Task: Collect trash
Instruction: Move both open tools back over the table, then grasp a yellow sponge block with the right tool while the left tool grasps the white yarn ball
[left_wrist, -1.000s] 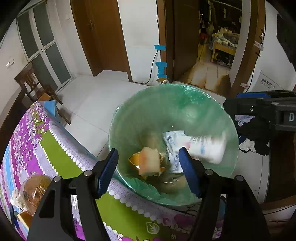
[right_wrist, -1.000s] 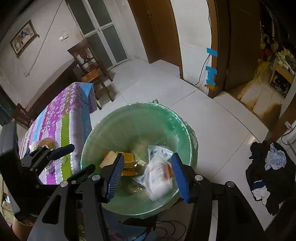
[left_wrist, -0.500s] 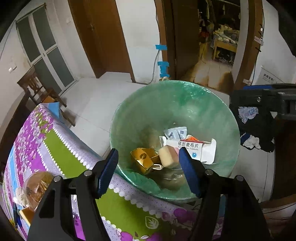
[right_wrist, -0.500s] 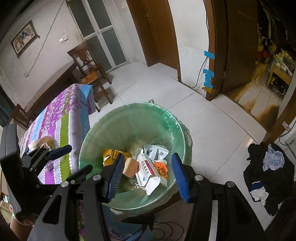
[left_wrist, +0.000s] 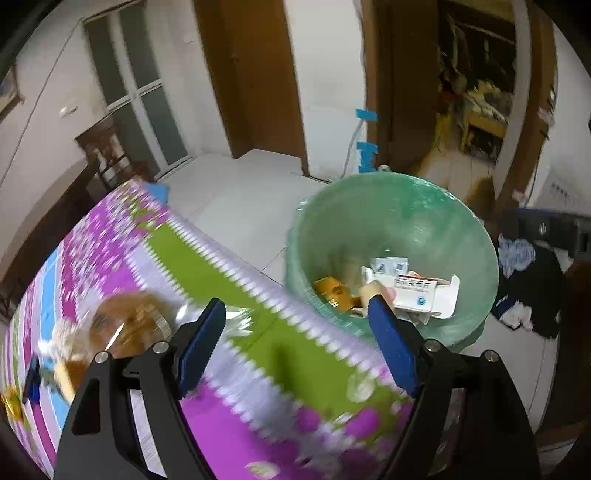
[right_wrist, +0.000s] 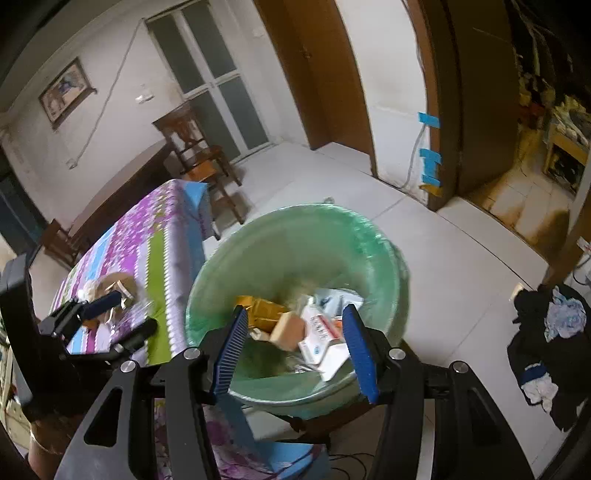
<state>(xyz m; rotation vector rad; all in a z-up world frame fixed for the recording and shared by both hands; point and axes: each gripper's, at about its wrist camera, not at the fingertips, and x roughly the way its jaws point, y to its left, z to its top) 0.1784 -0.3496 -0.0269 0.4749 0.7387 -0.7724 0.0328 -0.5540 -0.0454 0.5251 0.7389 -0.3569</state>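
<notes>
A bin lined with a green bag (left_wrist: 406, 221) stands on the floor beside the table; it also shows in the right wrist view (right_wrist: 295, 251). Inside lie a white medicine box (left_wrist: 424, 295), a gold wrapper (left_wrist: 332, 293) and a tan block (right_wrist: 290, 328). My left gripper (left_wrist: 295, 325) is open and empty over the table's edge, left of the bin. My right gripper (right_wrist: 293, 332) is open and empty above the bin's near rim. A crumpled clear wrapper with brown contents (left_wrist: 125, 325) lies on the floral tablecloth (left_wrist: 110, 251), left of my left gripper.
A wooden chair (right_wrist: 199, 158) stands past the table's far end. A pile of dark clothes (right_wrist: 546, 332) lies on the white tile floor at the right. An open doorway (left_wrist: 476, 92) is behind the bin.
My left gripper has swung left, from over the bin to over the table edge. The white box has settled in the bin. My right gripper has stayed over the bin.
</notes>
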